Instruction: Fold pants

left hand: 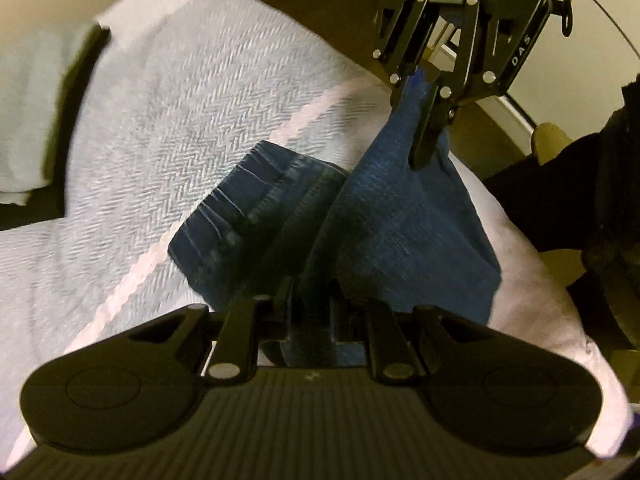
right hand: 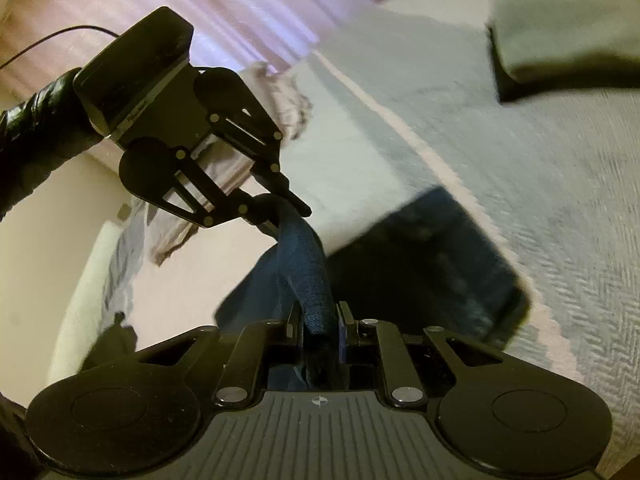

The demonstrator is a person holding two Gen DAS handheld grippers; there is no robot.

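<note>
Plainly, both grippers are clamped on the dark blue pants (left hand: 400, 216), which hang lifted between them above a bed covered with a pale herringbone blanket (left hand: 160, 120). From the left wrist view, the left gripper (left hand: 310, 300) has its jaws drawn close together on a bunched edge of the denim at the bottom of the picture, and the right gripper (left hand: 418, 120) shows at upper right, its fingers pinched on another part of the same edge, with the cloth spreading down from it in a cone. A folded part of the pants with a stitched hem lies on the blanket beside a pale stripe (left hand: 132, 276). From the right wrist view, the right gripper (right hand: 320, 320) squeezes a rolled band of denim, and that band runs up to the left gripper (right hand: 280, 212), carried by a dark sleeve (right hand: 36, 128). A greyish pillow (right hand: 560, 36) rests at the far end of the bed. Both pictures are blurred.
</note>
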